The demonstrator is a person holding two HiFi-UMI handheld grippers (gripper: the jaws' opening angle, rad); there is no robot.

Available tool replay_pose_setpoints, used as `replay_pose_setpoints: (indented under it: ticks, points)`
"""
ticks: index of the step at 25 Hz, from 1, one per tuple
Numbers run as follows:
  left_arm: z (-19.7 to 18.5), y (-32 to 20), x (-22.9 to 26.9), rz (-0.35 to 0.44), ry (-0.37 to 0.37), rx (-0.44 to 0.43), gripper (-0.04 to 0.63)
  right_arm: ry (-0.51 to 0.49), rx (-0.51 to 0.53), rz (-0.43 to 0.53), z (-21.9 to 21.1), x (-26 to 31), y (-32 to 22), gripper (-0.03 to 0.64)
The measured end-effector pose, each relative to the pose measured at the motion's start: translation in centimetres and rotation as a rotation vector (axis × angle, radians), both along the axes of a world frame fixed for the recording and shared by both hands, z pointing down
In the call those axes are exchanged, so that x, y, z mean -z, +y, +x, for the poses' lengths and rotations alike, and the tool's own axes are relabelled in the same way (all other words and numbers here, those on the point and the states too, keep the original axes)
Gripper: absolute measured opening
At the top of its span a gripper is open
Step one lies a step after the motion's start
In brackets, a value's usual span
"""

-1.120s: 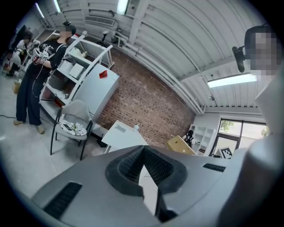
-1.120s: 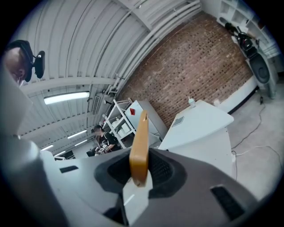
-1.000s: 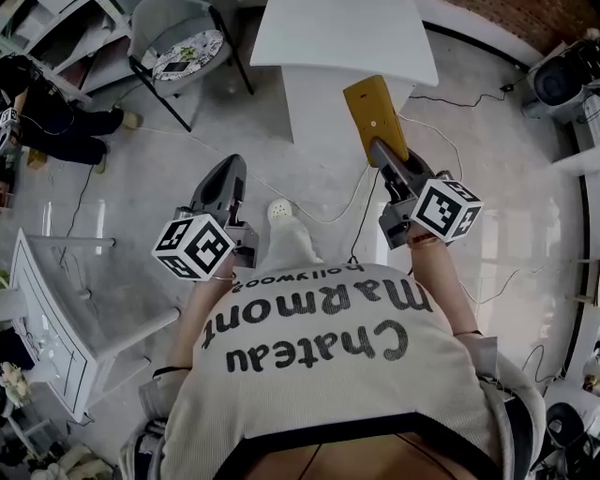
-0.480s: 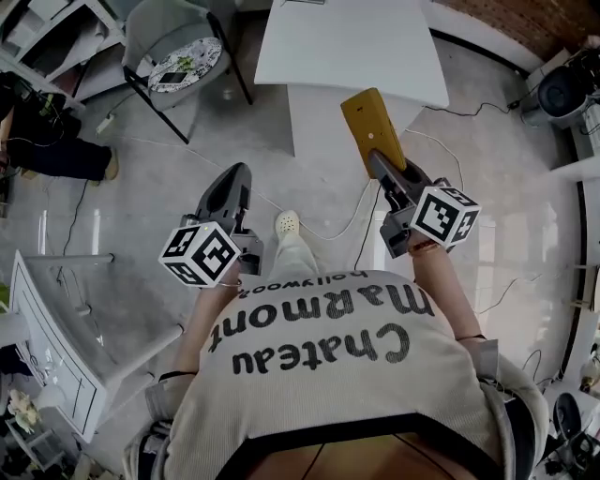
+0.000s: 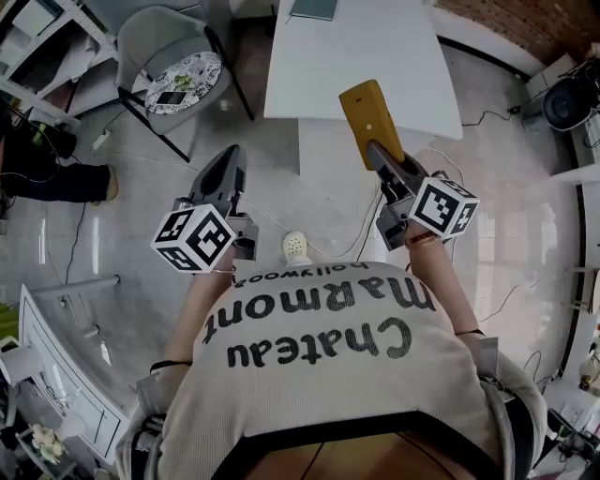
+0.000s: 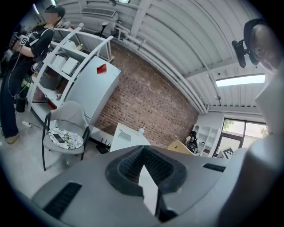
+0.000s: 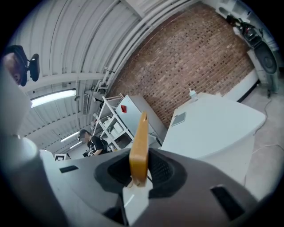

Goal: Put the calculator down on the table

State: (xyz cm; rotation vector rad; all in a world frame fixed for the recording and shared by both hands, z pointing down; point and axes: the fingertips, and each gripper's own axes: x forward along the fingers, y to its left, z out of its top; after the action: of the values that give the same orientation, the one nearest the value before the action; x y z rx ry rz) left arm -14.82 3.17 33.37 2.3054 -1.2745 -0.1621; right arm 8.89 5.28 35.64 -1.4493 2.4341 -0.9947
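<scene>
A flat yellow calculator (image 5: 372, 120) sticks out forward from my right gripper (image 5: 382, 157), which is shut on its near end. In the head view its far end overlaps the near edge of the white table (image 5: 361, 56). In the right gripper view the calculator (image 7: 140, 146) stands edge-on between the jaws of my right gripper (image 7: 138, 176), with the table (image 7: 213, 128) ahead to the right. My left gripper (image 5: 228, 161) is held over the floor, left of the table. Its jaws meet at the tips with nothing between them (image 6: 143, 151).
A grey chair (image 5: 169, 70) with a patterned cushion stands left of the table. A teal notebook (image 5: 312, 8) lies at the table's far end, and a small bottle (image 7: 191, 94) stands there. Cables (image 5: 347, 211) run across the floor. A person (image 6: 26, 57) stands by white shelves (image 6: 73, 62).
The table and chair have come closer and lower in the head view as the person walks forward. Both grippers have travelled with them, and the calculator now reaches the table's near edge.
</scene>
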Motion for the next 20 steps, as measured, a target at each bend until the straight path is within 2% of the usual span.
replay_pose_setpoints:
  ticks: [5,10,13,20]
  points:
    - [-0.9,-4.5,1.5,0.042,-0.012,-0.019,0.002,-0.013,-0.032,0.040,-0.9,1.6,-4.1,0.089]
    - [-1.8,-8.7,1.7,0.070,-0.029,-0.044,0.002,-0.006,-0.063,0.040,-1.1,1.1,-8.2,0.089]
    - [-2.5,-11.0,1.3,0.070,-0.023,-0.025,0.002,-0.002,-0.086,-0.005,-0.9,-0.2,-10.1,0.089]
    - [-2.2,-14.9,-1.2,0.001,-0.019,0.000,0.002,-0.006,-0.068,-0.119,-1.5,-3.5,-13.5,0.089]
